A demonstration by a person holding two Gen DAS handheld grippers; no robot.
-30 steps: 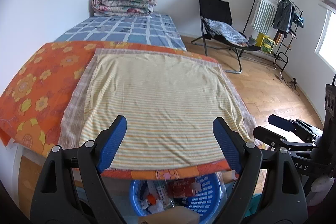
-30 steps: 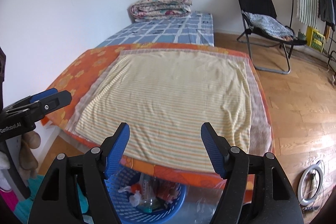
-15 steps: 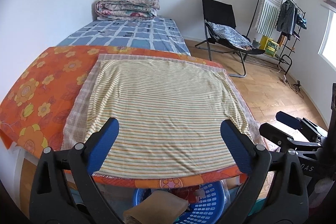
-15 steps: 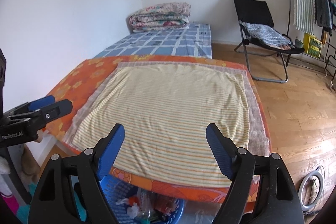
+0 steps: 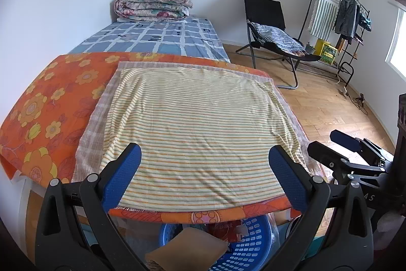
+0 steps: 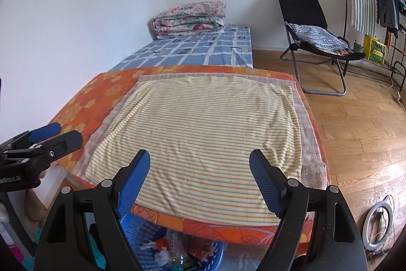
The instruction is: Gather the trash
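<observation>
Trash [image 6: 175, 252] sits gathered in the blue basket [image 5: 250, 244] under the worktop's near edge; the striped cloth [image 5: 195, 133] above shows none left, so collecting looks about finished. Left gripper [image 5: 203, 177] jaws are opening, empty; right gripper [image 6: 199, 182] jaws stand apart, empty.

Blue basket [image 5: 250, 243], striped yellow cloth [image 5: 198, 128]
</observation>
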